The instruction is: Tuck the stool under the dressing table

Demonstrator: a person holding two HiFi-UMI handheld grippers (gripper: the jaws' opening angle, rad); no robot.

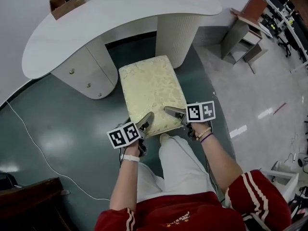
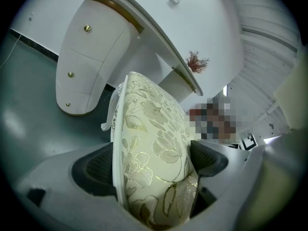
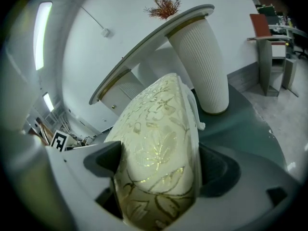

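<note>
The stool (image 1: 151,93) stood on the floor (image 1: 62,124) with its far end at the gap between the drawer unit (image 1: 86,73) and ribbed pedestal (image 1: 175,35) of the dressing table (image 1: 120,13), not yet tucked under. The left gripper (image 1: 146,121) and right gripper (image 1: 174,112) each clamped a near corner, probably to keep the push straight. Only the head view showed this alignment. The gripper views showed each pair of jaws squeezing the stool's padding.

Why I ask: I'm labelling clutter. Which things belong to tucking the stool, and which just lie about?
Job: stool, gripped by left gripper and right gripper; dressing table.
Lying about: brown box, white cable, side desk.
</note>
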